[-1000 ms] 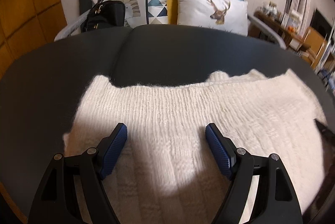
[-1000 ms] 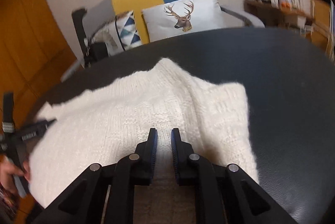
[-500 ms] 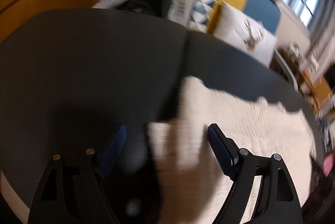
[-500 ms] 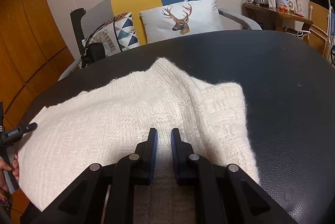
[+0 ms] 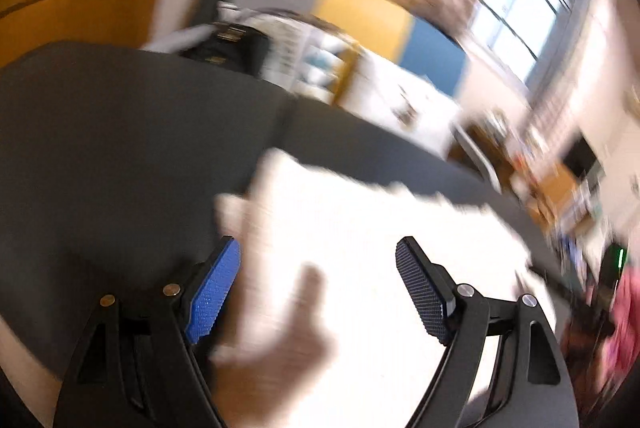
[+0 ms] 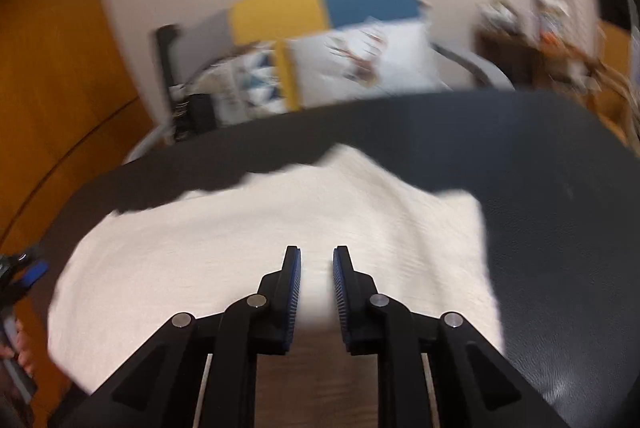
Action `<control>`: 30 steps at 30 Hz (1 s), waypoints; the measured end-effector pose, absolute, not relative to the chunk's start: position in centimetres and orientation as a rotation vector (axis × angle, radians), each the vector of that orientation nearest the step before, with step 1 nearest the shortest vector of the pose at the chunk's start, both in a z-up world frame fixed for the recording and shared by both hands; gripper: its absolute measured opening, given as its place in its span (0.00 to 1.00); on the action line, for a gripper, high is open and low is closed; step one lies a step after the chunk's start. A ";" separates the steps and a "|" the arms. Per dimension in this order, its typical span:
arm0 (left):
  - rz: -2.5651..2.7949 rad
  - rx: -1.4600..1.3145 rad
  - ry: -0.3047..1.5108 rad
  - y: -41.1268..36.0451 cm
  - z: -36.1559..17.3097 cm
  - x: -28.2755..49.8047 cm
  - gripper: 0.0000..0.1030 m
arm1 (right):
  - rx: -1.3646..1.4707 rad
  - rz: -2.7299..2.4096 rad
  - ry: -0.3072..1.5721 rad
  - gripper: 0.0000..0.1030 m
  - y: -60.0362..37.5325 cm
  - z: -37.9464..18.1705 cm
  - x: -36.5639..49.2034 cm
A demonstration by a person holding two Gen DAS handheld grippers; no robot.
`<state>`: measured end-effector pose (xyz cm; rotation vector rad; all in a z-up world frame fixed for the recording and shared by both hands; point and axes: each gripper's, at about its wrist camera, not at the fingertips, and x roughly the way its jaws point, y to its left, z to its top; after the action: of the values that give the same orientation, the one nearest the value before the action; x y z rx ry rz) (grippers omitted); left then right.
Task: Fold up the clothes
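Sweater (image 6: pixel 280 228) flat on table (image 6: pixel 560 187); left gripper (image 5: pixel 316 280) wide apart, right gripper (image 6: pixel 316 268) narrowly parted, both empty.

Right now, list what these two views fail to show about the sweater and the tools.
- Left wrist view: motion blur smears the white sweater; its knit, folds and left edge are unreadable.
- Left tool: open, but whether its fingers touch the sweater is lost in blur.
- Right wrist view: the sweater's near edge is hidden behind the right tool.
- Right tool: narrow gap; whether fabric is pinched cannot be told.
- The dark table is cut off by the fisheye rim.
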<state>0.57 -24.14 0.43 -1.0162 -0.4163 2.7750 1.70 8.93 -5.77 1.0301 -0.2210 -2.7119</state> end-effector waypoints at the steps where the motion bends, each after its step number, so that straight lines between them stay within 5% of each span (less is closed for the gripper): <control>1: 2.765 -1.044 -0.324 -22.6 -0.3 0.3 0.81 | 1.040 -2.700 -0.228 0.17 8.9 -6.0 1.6; 9: 2.829 -1.053 -0.003 -19.6 -3.1 -0.7 0.85 | 1.116 -2.604 -0.286 0.16 8.4 -8.2 0.8; 11: 2.851 -1.060 0.061 -19.8 -3.3 -2.3 0.93 | 1.134 -2.580 -0.300 0.16 8.2 -8.7 0.6; 19: 2.835 -1.023 -0.020 -20.7 0.8 -4.4 0.93 | 1.027 -2.490 -0.519 0.19 12.1 -6.4 1.7; 30: 2.520 -1.084 0.152 -8.4 0.0 -8.3 0.93 | 1.180 -2.378 -0.871 0.08 24.0 -9.4 6.3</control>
<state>-8.30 -8.43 0.02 -1.0841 0.1516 2.5204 6.25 23.98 -9.38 1.1802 -0.8714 -2.3777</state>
